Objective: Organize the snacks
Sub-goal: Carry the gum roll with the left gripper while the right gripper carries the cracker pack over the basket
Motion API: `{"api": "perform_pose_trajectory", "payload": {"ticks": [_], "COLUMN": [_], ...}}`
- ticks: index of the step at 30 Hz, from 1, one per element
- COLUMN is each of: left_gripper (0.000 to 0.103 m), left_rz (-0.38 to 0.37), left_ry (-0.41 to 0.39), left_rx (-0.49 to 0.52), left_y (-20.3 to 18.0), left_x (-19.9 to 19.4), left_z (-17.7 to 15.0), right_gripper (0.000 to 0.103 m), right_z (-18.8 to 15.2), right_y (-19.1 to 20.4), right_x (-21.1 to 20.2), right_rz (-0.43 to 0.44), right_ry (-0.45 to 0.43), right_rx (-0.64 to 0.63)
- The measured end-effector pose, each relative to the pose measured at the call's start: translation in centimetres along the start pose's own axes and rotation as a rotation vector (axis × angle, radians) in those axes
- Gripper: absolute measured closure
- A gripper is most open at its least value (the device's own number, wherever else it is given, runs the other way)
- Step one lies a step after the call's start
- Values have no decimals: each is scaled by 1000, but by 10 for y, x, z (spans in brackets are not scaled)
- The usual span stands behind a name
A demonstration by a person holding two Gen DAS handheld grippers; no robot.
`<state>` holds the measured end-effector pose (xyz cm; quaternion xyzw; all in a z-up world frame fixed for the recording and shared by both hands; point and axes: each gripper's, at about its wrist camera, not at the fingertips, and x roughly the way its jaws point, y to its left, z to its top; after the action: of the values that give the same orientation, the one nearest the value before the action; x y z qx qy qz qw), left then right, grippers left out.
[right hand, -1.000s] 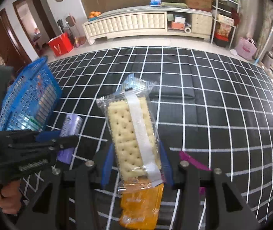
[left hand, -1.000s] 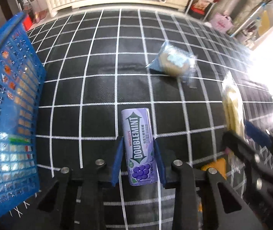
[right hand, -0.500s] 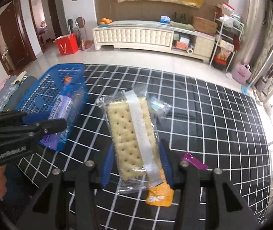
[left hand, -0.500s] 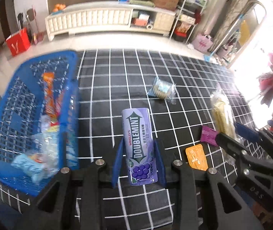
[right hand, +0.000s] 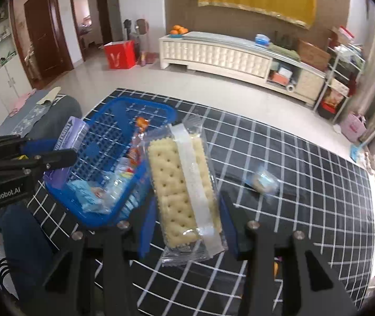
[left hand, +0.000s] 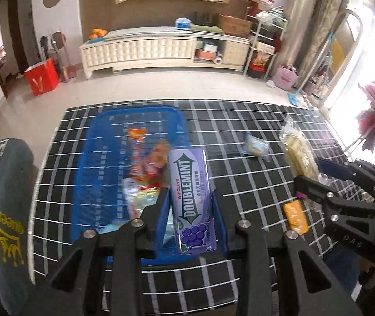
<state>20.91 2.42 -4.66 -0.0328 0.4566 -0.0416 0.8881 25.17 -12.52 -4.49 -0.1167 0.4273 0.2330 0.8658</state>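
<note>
Right now both grippers are loaded and held above the black grid-patterned tablecloth [left hand: 253,131]. The left gripper [left hand: 190,218] is clenched on a purple Doublemint gum tin [left hand: 191,197], its blue pads [left hand: 164,216] pressing the tin's long sides low down, so most of the tin sticks out ahead of the jaws. In the left wrist view the blue plastic basket [left hand: 87,173] lies from 9 to 11 o'clock of the tin, already holding several wrapped snacks that are too blurred to name. The right gripper [right hand: 184,226] is clenched on a clear-wrapped cracker pack [right hand: 182,184], gripped across its near end; in its own view the basket [right hand: 113,218] sits at about 10 o'clock of the pack. A small wrapped biscuit [right hand: 262,181] lies on the cloth at 3 o'clock of the pack, and an orange sachet [left hand: 295,216] lies nearer the table's front edge. I judge the main risks to be these: the tin is smooth and held only at its lower end, so a quick swing could make it pivot or slip out before it is over the basket; the cracker pack is slippery film over brittle crackers, so squeezing harder could break them, while a loose hold could drop it on the cloth; and both grippers appear headed for the same basket, so they could collide or clip its rim.
</note>
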Motion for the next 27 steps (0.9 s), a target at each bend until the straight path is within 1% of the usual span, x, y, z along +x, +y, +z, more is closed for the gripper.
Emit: {"api": "perform_pose_trajectory", "payload": {"ticks": [3,6,11,14,17,22,25,27], "left_gripper": [73,73,73,73,73,73,73,73], "left_rz": [21,32,39,39,18,-7,4,5], "left_ry": [3,7,15,37,61,80,89,90], "left_rx": [-21,-28,-34,-35,-41,-36,-19,-6], "left_y": [25,40,61,71,80,89,91,92], "left_x": [-5,-3,4,18,31,54,66,72], "left_z": [3,7,14,20,25,35,42,46], "right_gripper": [53,53,53,53,53,53,53,53], "right_z": [17,28,46,53,59,69,77,82], "right_y": [13,27,52,60,67,66,66,68], "right_x": [14,29,63,83,99,120,128,133], "right_rz": [19,38,31,6,-11,-39,-82,-93], "right_ry": [14,39,95,133,159,194,198,209], "right_rx": [-26,-47,-92,-109,-130,-136,-160,-176]}}
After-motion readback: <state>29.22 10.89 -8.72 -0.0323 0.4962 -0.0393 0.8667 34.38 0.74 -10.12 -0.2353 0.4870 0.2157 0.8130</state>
